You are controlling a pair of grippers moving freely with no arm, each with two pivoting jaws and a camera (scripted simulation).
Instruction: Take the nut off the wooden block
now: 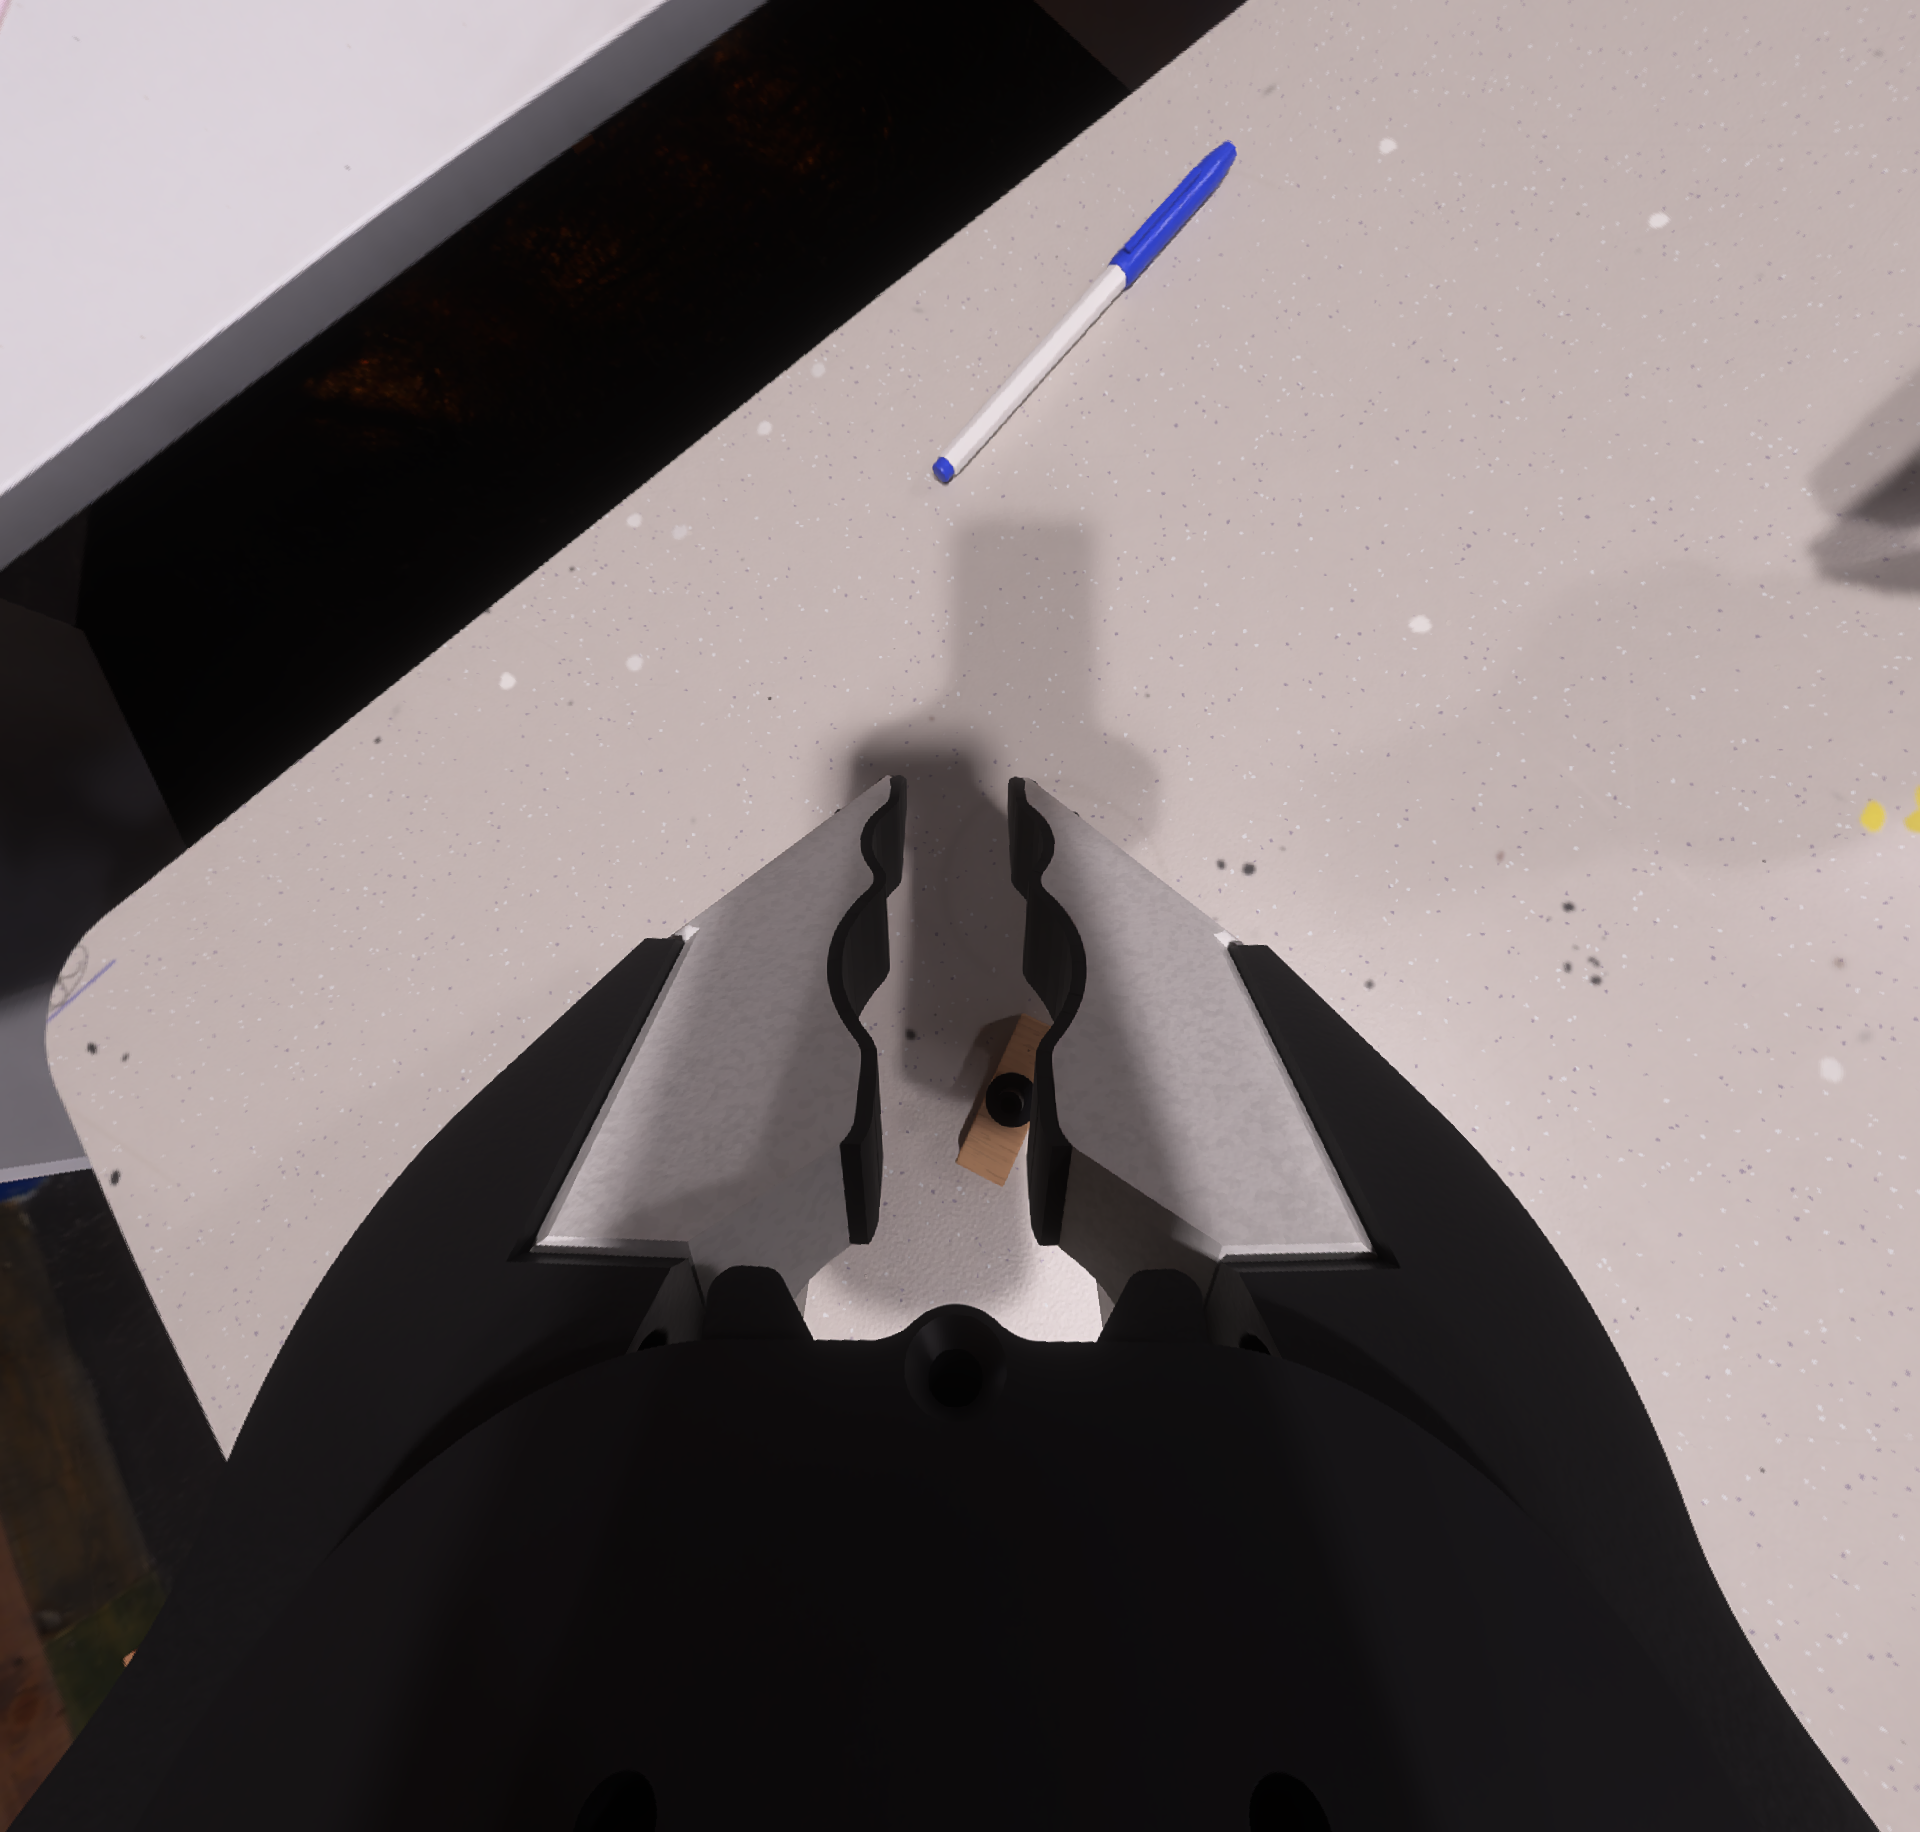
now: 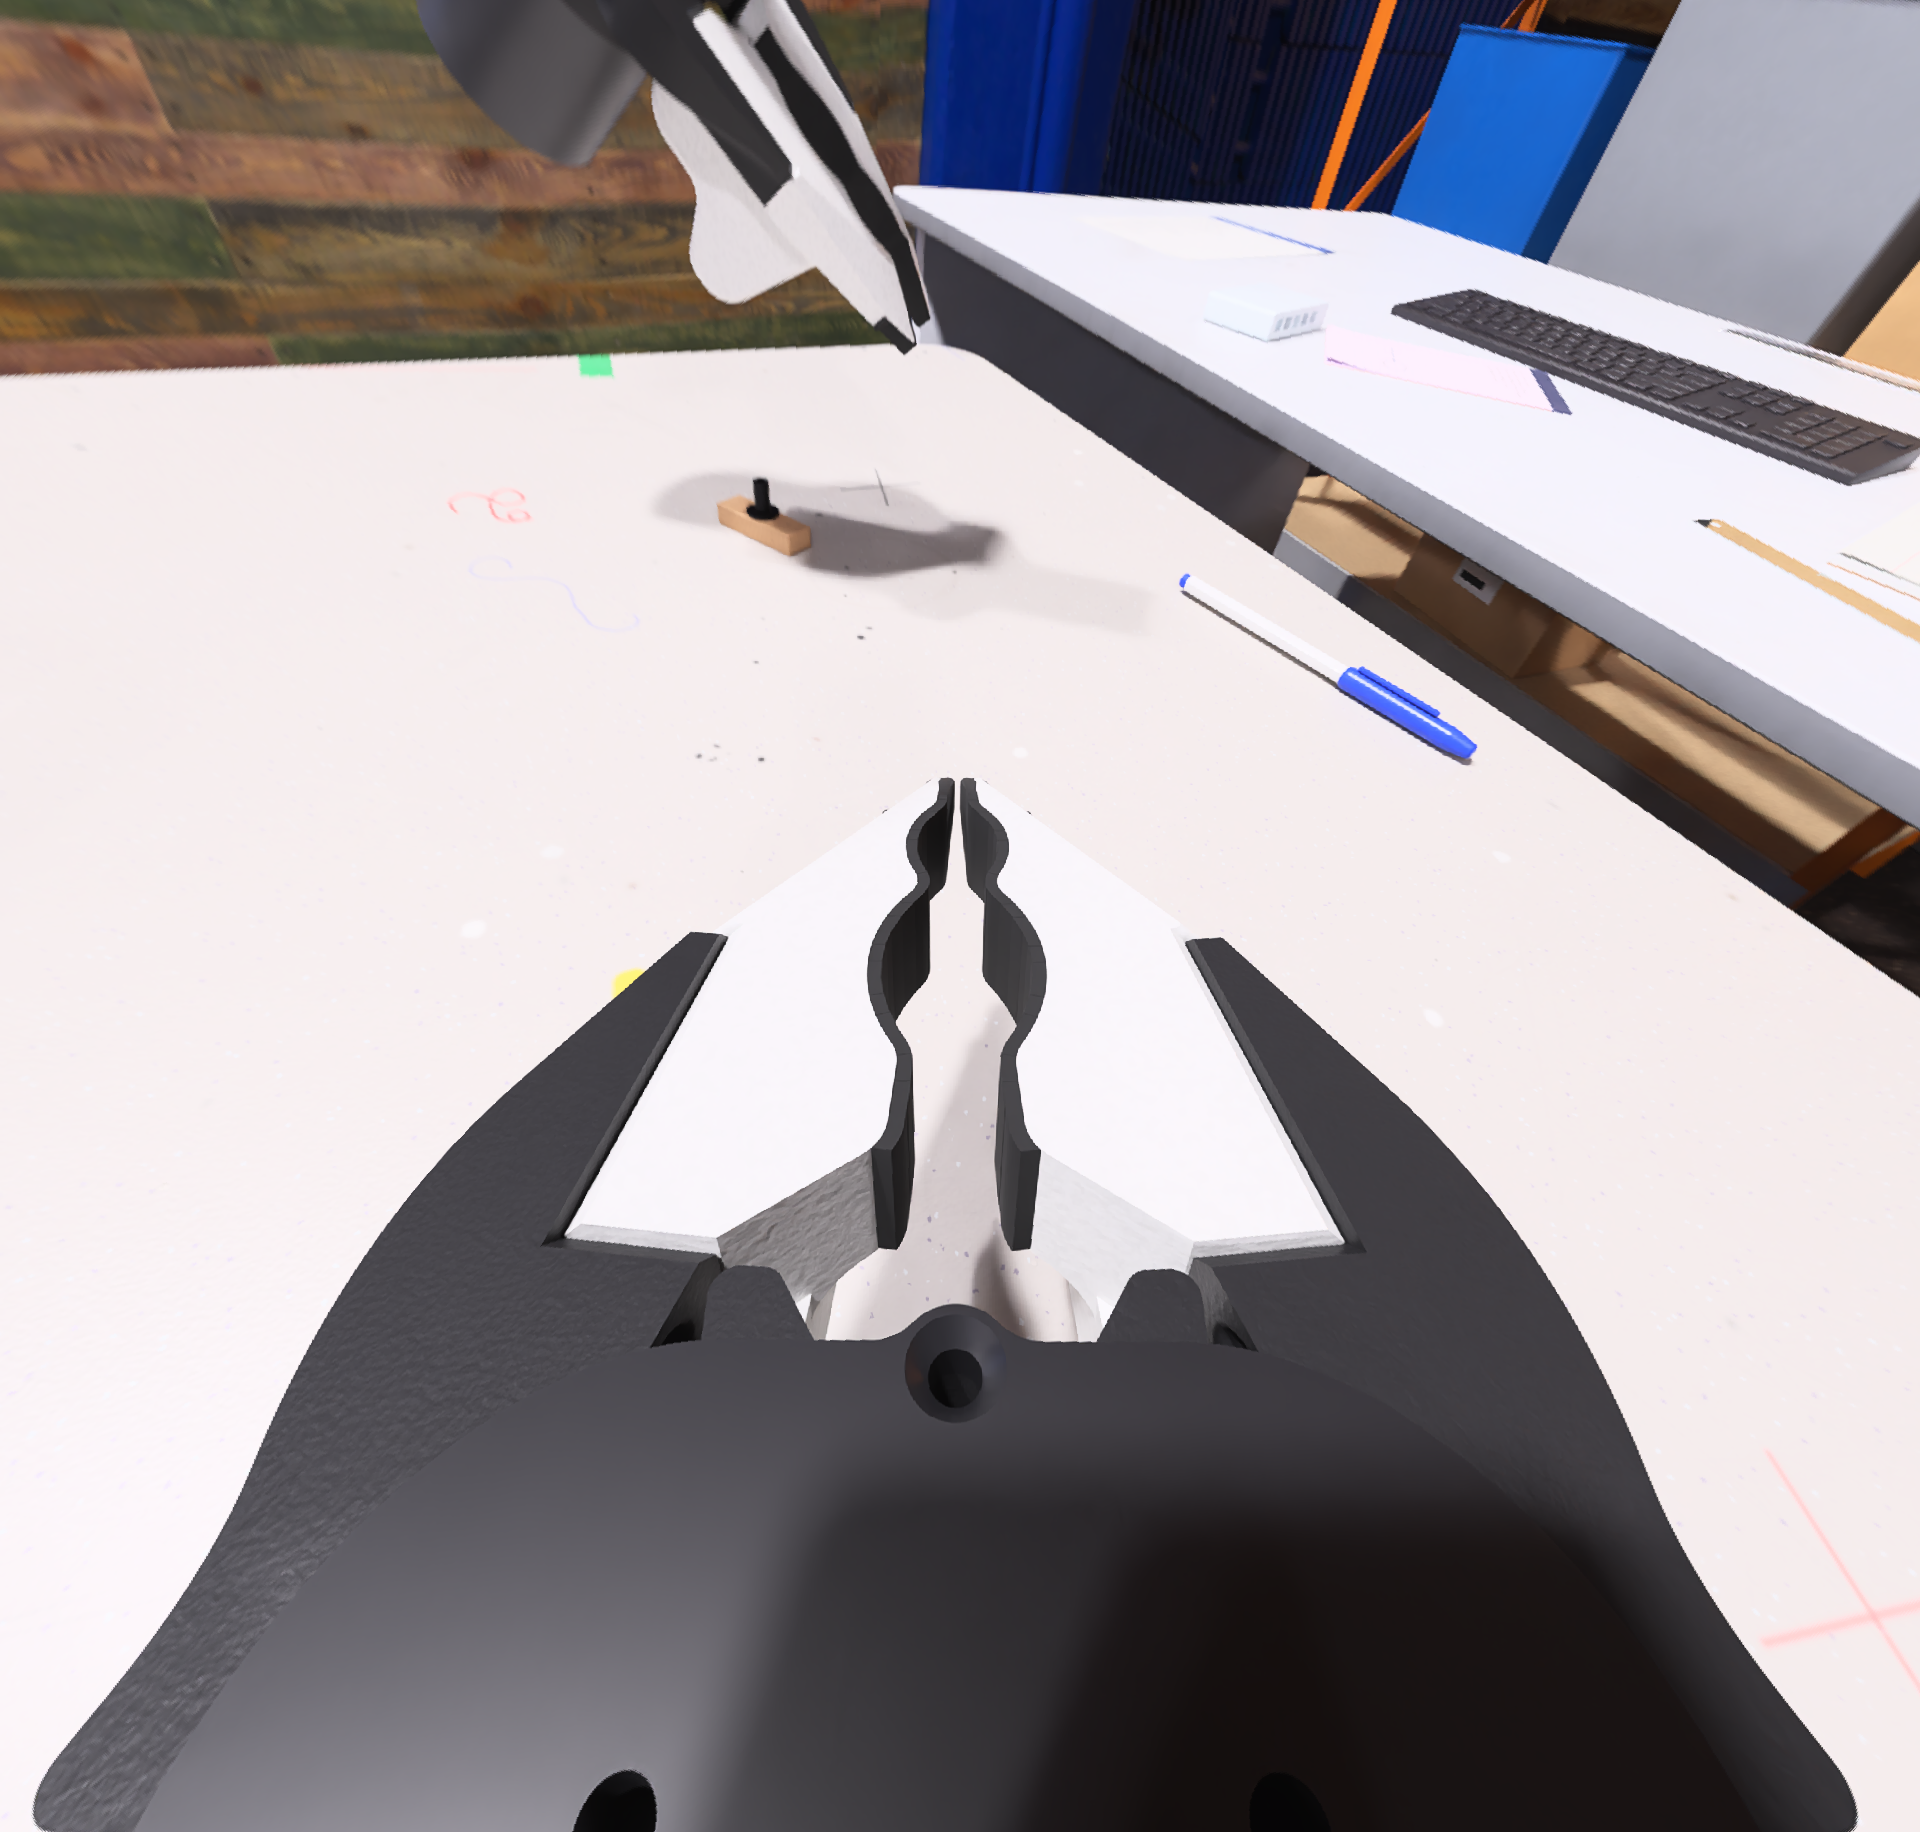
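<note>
We see the block (image 2: 764, 525) lying on the table (image 2: 312, 743), far and left of centre in the right wrist view, with the nut (image 2: 763, 500) standing on it. The pen (image 2: 1325, 667) lies on the table to the right, near its edge. Right of the table stands a desk (image 2: 1195, 265) bearing a keyboard (image 2: 1652, 380). The left gripper (image 2: 909, 333) hangs above the block.

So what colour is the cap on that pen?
The cap of the pen is blue, on a white barrel; it shows best in the right wrist view.

Speckled table (image 1: 1455, 432); wooden block (image 2: 764, 527); pen (image 1: 1081, 312)
</note>
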